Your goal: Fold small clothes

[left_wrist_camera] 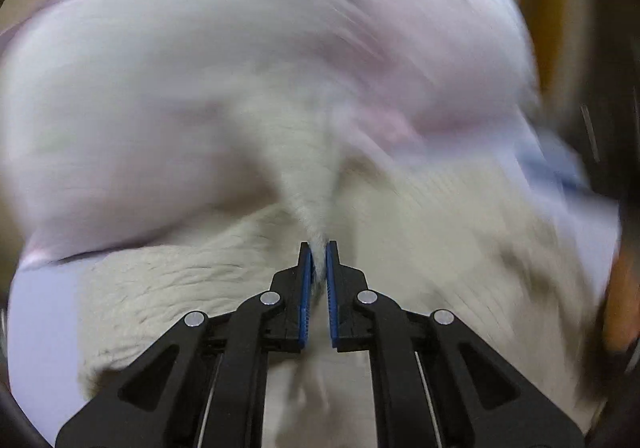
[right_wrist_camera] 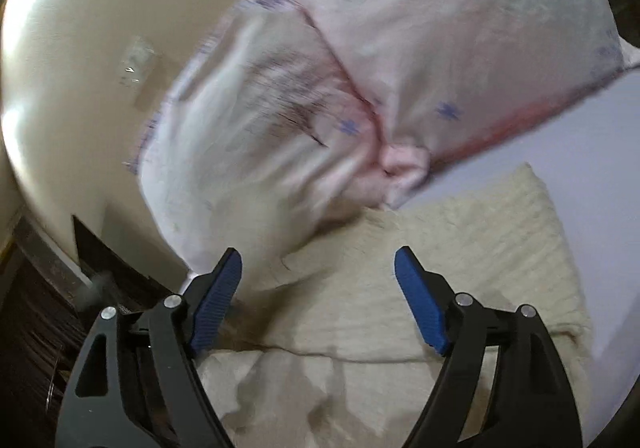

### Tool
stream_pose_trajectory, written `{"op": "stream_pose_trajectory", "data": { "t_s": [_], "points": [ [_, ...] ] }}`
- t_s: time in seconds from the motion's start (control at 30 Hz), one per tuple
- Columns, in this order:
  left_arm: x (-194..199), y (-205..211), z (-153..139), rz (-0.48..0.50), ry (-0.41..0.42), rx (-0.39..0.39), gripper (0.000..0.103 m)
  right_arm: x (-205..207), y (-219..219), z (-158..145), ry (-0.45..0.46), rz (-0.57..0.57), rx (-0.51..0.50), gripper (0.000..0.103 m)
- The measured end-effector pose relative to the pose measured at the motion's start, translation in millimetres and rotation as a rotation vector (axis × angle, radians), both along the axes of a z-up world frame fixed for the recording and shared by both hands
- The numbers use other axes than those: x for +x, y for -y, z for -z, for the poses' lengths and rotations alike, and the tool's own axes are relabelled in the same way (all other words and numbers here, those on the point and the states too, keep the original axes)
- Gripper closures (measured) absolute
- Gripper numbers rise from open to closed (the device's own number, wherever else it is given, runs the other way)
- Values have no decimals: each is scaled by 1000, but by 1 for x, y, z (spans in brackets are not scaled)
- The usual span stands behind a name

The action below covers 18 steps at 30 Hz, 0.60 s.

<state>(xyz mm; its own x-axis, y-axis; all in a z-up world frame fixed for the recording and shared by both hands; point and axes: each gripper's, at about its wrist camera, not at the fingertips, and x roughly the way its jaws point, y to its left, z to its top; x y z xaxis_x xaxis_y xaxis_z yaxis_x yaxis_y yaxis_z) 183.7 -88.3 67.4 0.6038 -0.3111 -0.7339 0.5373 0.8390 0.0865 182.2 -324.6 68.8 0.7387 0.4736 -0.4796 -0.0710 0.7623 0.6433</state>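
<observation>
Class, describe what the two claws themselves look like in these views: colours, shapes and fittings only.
Both the left claw and the right claw have black angular linkage arms with triangular cut-outs, round silver pivot pins, thin metal rods, and ribbed blue finger pads.

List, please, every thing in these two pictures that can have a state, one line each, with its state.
left gripper: shut on a pinched ridge of the cream knit garment.
right gripper: open, holding nothing.
cream knit garment: lying on the pale surface, rumpled, one part pulled up.
pink printed pillow: lying behind the garment, blurred.
</observation>
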Motion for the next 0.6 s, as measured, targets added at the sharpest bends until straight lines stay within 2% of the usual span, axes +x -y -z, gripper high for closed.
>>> {"op": "stream_pose_trajectory", "data": {
  "t_s": [0.03,0.07,0.1,0.13,0.2,0.23,0.27,0.33,0.5,0.57,0.6],
  "points": [
    [-9,19,14,45,-19,57,95,3,4,5,-39,-1,-12,25],
    [-16,24,19,64,-14,79,95,6,9,10,-75,-7,-23,26],
    [-29,22,18,72,10,82,95,9,13,15,-107,-8,-32,31],
    [-35,14,13,65,15,59,93,14,19,22,-151,-14,-41,40],
    [-45,-17,-3,21,-4,-44,74,23,24,35,-217,-22,-44,51],
    [-51,-41,-12,-19,-8,-107,63,26,25,41,-240,-24,-38,55],
    [-57,-61,-17,-58,-5,-138,60,30,26,46,-261,-28,-32,55],
    [-71,-96,-23,-151,-5,-141,60,35,28,55,-306,-16,-29,59],
    [-103,-172,-19,-334,-54,-183,57,31,32,69,-342,49,-66,63],
    [-116,-196,-10,-409,-88,-225,55,34,27,71,-339,45,-86,86],
    [-118,-203,-6,-424,-104,-247,55,35,23,70,-324,16,-100,94]
  ]
}}
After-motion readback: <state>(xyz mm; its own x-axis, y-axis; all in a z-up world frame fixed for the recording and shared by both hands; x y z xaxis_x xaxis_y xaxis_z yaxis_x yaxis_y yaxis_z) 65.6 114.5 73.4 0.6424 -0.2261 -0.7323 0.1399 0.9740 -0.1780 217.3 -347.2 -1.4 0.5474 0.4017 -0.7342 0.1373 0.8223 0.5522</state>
